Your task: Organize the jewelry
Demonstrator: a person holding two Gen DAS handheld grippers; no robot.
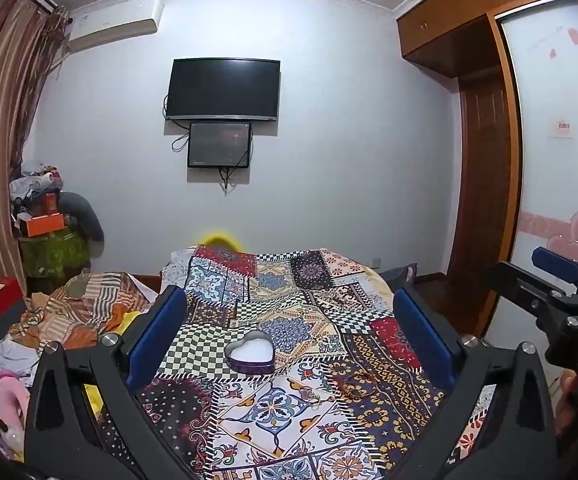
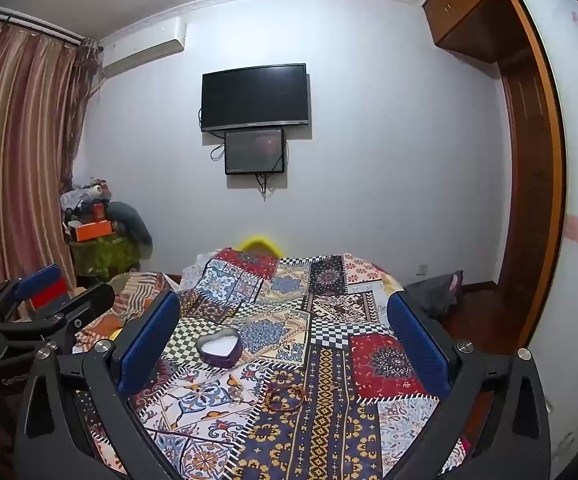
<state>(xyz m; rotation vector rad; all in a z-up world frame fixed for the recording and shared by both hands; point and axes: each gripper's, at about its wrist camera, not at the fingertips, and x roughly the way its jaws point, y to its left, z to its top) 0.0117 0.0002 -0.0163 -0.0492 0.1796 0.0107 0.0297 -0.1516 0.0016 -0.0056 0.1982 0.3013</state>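
Left wrist view: left tool (image 1: pixel 289 328) hovering with jaws wide apart, empty; heart-shaped tin (image 1: pixel 250 352) sitting open on the patchwork bedspread (image 1: pixel 369 320) straight ahead, beaded bracelet (image 1: pixel 355 386) lying nearer, off to the right

Right wrist view: right tool (image 2: pixel 285 334) gaping likewise, holding nothing; bracelet (image 2: pixel 285 398) lying almost dead ahead, flat, tin (image 2: pixel 219 348) beyond it leftward; right tool looking nearer the bracelet

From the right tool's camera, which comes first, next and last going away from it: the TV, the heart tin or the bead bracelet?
1. Bead bracelet, low on the patchwork cloth, between the open right tool's fingers.
2. Heart tin, farther up the cloth, toward the left.
3. TV, on the far wall.
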